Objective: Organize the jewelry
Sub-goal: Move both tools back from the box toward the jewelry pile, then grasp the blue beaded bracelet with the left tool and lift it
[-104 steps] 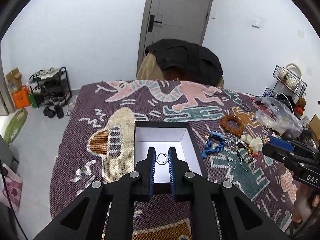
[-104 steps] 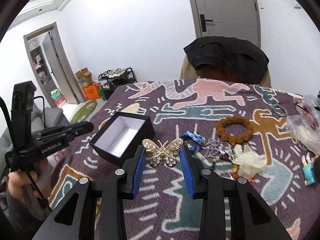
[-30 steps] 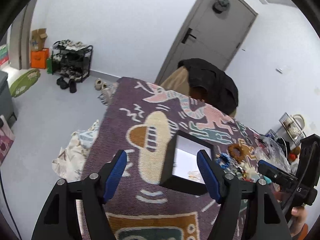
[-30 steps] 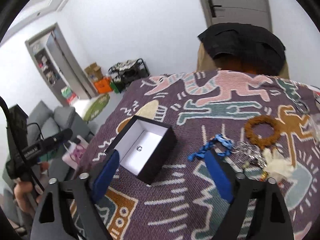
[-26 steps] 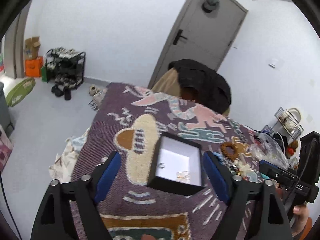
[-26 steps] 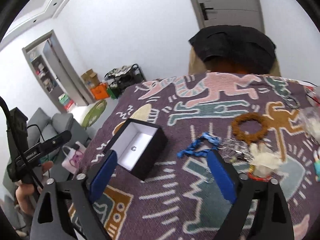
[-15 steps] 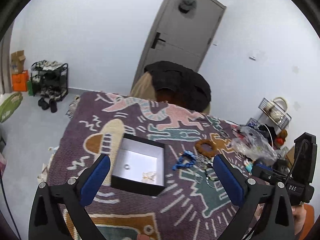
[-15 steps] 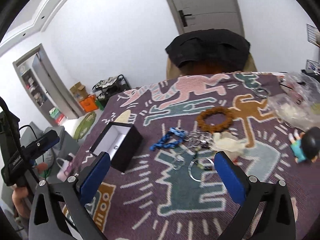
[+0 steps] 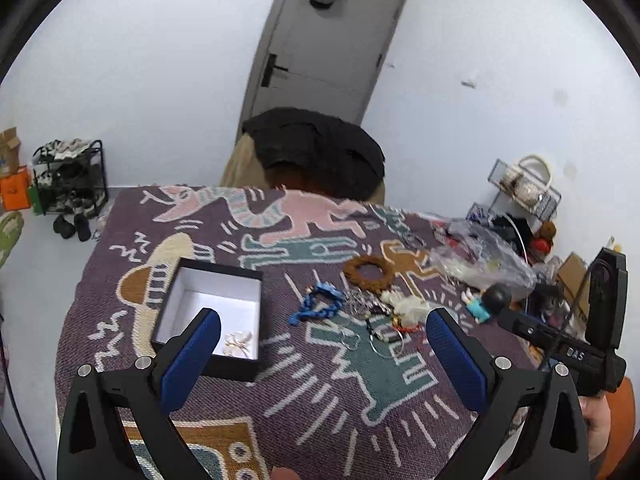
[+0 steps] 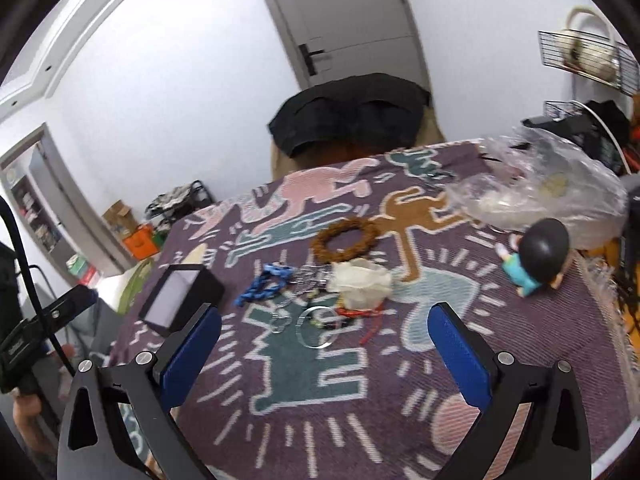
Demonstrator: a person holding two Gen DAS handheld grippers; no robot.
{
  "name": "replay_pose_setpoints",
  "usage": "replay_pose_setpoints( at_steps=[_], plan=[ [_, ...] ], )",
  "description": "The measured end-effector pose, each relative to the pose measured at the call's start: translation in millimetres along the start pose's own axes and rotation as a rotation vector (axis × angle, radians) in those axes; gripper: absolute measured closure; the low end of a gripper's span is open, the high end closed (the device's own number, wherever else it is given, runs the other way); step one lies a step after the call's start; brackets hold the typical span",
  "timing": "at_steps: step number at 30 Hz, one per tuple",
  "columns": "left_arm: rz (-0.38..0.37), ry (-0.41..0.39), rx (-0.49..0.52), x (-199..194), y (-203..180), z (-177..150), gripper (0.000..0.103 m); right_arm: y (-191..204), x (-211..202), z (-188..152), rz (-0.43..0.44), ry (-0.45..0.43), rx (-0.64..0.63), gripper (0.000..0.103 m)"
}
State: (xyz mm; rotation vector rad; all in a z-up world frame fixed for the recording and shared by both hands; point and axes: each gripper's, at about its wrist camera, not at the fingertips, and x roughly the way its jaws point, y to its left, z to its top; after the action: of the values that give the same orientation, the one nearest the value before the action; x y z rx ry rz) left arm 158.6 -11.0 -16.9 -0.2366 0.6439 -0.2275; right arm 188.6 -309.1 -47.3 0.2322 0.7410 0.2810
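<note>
Both tools, left [image 9: 322, 354] and right [image 10: 324, 346], gape wide and empty above the table [image 9: 320, 432]. "DAS" is printed on the right one. The butterfly brooch [image 9: 239, 343] lies in the black box [image 9: 212, 304]; bracelets [image 10: 316, 280] are heaped beside a doll [image 10: 534, 258].

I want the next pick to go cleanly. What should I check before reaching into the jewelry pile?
1. Left tool empty, jaws wide: ok.
2. Right tool empty, jaws wide: ok.
3. Black box open, upright, with room inside: ok; the butterfly brooch lies in its near corner.
4. Blue bracelet clear of the pile: ok, it lies at the pile's left edge.
5. Silver ring hoop free of the red cord: cannot tell, they overlap.
6. Brown bead bracelet separate from the tangle: ok.
</note>
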Motion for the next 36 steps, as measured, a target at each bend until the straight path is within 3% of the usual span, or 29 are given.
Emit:
replay_pose_setpoints(
  at_steps=[10, 14, 17, 36],
  plan=[
    [0.029, 0.016, 0.123, 24.2, -32.1, 2.5, 0.002, -24.2, 10.8, -4.5, 0.005, 0.026, 0.057, 0.022],
    [0.019, 0.079, 0.142, 50.0, -34.2, 7.4, 0.011, -34.4, 21.2, -4.9, 0.018, 0.045, 0.095, 0.026],
    [0.033, 0.135, 0.154, 72.1, -34.3, 11.4, 0.025, -39.9, 29.9, -3.5, 0.028, 0.06, 0.113, 0.037],
    [0.084, 0.302, 0.172, 181.0, -39.0, 10.7, 0.033, -65.2, 82.6, 12.0, 0.057, 0.118, 0.157, 0.038]
  ],
)
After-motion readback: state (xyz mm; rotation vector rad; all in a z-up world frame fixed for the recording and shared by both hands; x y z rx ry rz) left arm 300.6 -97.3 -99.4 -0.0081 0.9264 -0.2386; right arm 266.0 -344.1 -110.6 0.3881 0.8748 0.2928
